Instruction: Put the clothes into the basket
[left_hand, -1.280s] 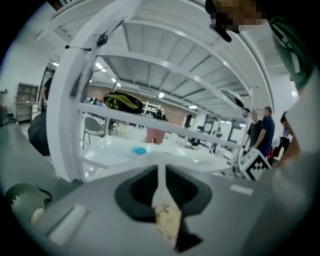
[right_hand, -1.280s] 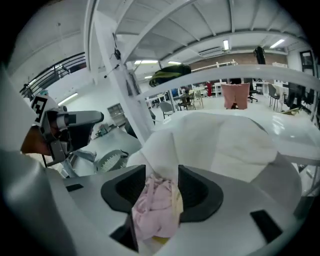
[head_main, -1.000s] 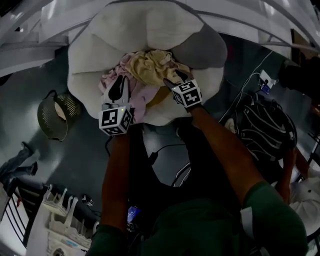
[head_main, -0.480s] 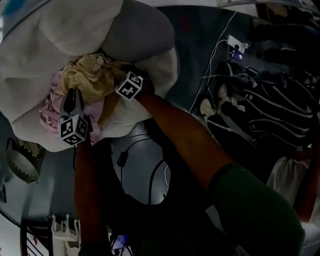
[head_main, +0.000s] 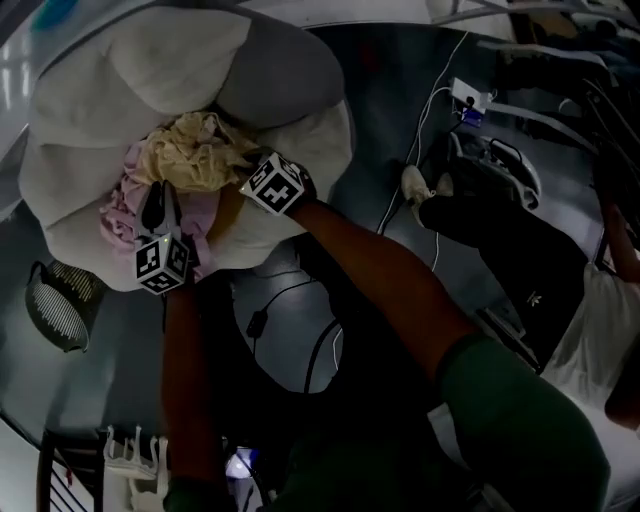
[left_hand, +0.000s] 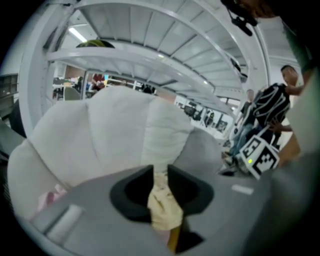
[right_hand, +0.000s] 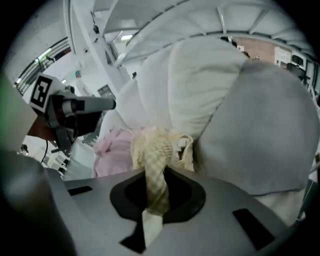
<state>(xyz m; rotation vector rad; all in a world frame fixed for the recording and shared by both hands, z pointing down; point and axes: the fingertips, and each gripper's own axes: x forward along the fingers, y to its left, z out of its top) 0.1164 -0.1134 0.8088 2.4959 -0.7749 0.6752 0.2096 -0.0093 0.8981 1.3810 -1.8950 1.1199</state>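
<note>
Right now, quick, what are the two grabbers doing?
Left gripper: closed on the yellow cloth.
Right gripper: its jaws have just been closing, and now pinch the yellow cloth too.

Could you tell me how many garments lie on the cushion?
2: a cream garment in the middle, a pink garment left of it; more may be hidden.

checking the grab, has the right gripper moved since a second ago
Yes: the right gripper has dipped toward the yellow garment on the white cushion, jaws just closing on it.
</note>
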